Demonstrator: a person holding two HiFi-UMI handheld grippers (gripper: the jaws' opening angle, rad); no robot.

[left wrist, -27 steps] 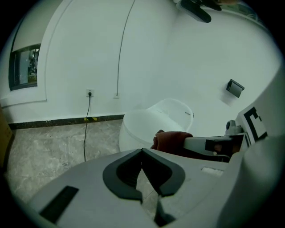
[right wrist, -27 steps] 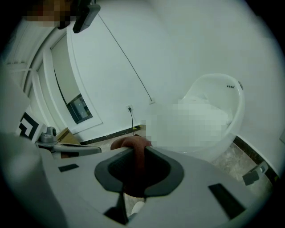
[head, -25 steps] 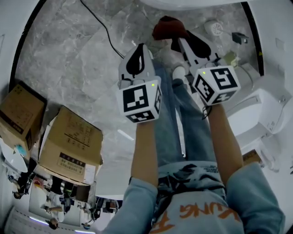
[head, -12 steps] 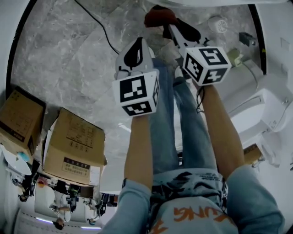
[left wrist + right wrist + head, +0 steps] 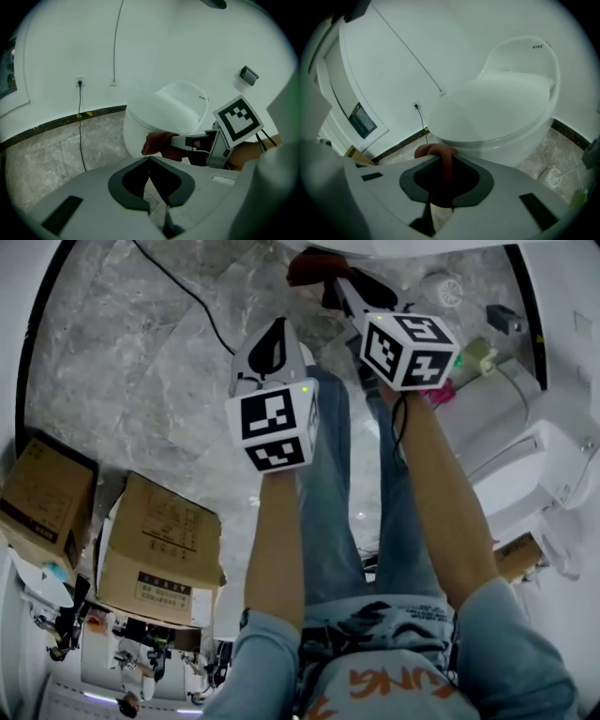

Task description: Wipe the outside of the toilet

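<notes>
The toilet is white and glossy, with a rounded bowl, a smooth top and a curved white part rising at its back. The cloth is reddish-brown and bunched into a thick fold. It is clamped between the jaws of the right gripper, and a lump of it bulges out past the jaw tips. It sits low on the outside of the toilet, just under the overhanging rim, against the bowl's outer wall and seemingly touching it.

Right gripper and clamped reddish cloth farther forward, nearer the toilet (left gripper slightly too)
</notes>
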